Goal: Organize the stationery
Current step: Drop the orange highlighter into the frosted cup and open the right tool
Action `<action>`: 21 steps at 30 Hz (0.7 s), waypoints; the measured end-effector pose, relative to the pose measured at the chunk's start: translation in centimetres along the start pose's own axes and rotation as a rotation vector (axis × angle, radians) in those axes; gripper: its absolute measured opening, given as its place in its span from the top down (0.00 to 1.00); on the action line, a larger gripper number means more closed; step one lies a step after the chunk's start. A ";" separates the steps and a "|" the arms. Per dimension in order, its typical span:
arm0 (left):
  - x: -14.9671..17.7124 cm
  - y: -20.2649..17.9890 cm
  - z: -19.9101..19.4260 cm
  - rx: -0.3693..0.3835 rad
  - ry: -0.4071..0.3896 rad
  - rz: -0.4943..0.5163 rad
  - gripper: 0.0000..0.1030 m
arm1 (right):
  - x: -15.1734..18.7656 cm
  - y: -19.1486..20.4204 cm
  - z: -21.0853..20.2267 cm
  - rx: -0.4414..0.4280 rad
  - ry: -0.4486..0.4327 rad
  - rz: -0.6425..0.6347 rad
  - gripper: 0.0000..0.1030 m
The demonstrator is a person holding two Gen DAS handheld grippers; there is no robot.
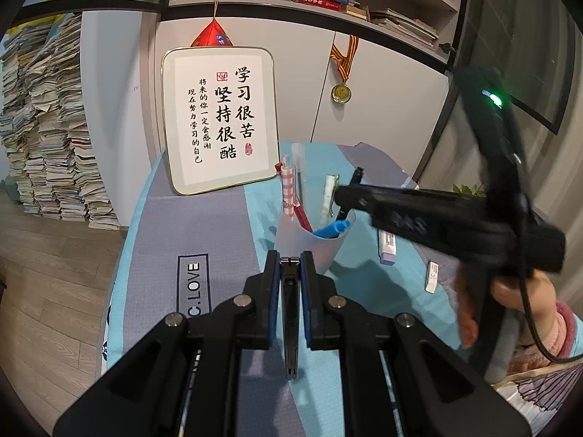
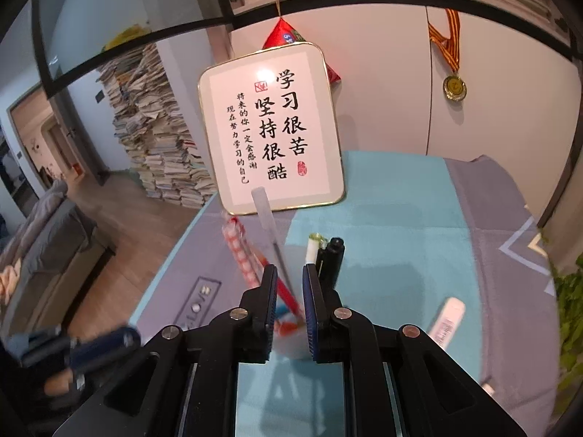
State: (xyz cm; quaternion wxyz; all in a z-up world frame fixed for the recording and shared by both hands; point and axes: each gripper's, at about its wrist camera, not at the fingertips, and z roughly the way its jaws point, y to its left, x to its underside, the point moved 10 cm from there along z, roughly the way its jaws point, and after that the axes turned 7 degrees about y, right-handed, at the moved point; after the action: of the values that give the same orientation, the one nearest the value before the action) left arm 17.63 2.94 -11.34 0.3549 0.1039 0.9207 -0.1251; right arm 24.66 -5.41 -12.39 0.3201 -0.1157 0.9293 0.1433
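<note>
Between left gripper [image 1: 290, 260] fingers, black pen [image 1: 290, 313].

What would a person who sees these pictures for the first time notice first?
The framed calligraphy sign stands upright at the far end of the blue-and-grey table cover, against the white cabinet. In front of it, a translucent pen cup holds several pens, with the right gripper reaching over its rim. Nearest the camera, the left gripper is shut on a dark pen, and a gold medal hangs on the cabinet.
</note>
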 end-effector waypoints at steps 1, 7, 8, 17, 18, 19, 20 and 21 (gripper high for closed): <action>0.0 -0.1 -0.1 0.000 -0.003 0.003 0.91 | 0.4 -0.3 -0.3 0.031 0.000 -0.017 0.86; -1.5 -0.2 -1.2 -0.006 -0.040 0.008 0.91 | 4.3 -4.4 -1.9 0.216 0.023 -0.051 0.85; -2.1 -0.4 -1.6 -0.010 -0.054 0.014 0.91 | 5.0 -5.0 -2.1 0.210 0.034 -0.037 0.85; -9.0 -1.4 -3.6 -0.050 -0.210 0.033 0.91 | 10.2 -9.8 -2.4 0.286 0.123 0.044 0.85; -9.6 -1.1 -3.2 -0.050 -0.211 0.014 0.91 | 10.7 -10.3 -2.4 0.305 0.136 0.052 0.85; -10.0 -1.0 -2.9 -0.049 -0.212 0.003 0.91 | 11.3 -11.0 -2.4 0.324 0.153 0.064 0.85; -10.4 -0.8 -2.6 -0.046 -0.212 -0.008 0.91 | 11.8 -11.5 -2.4 0.329 0.161 0.074 0.85; -10.7 -0.8 -2.2 -0.042 -0.210 -0.019 0.91 | 12.3 -12.1 -2.5 0.330 0.172 0.092 0.85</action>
State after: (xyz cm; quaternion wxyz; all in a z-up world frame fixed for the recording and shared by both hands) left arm 23.82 1.78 -2.39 0.4503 0.0741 0.8817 -0.1195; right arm 17.50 -19.08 -20.59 0.2473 -0.0308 0.9684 -0.0070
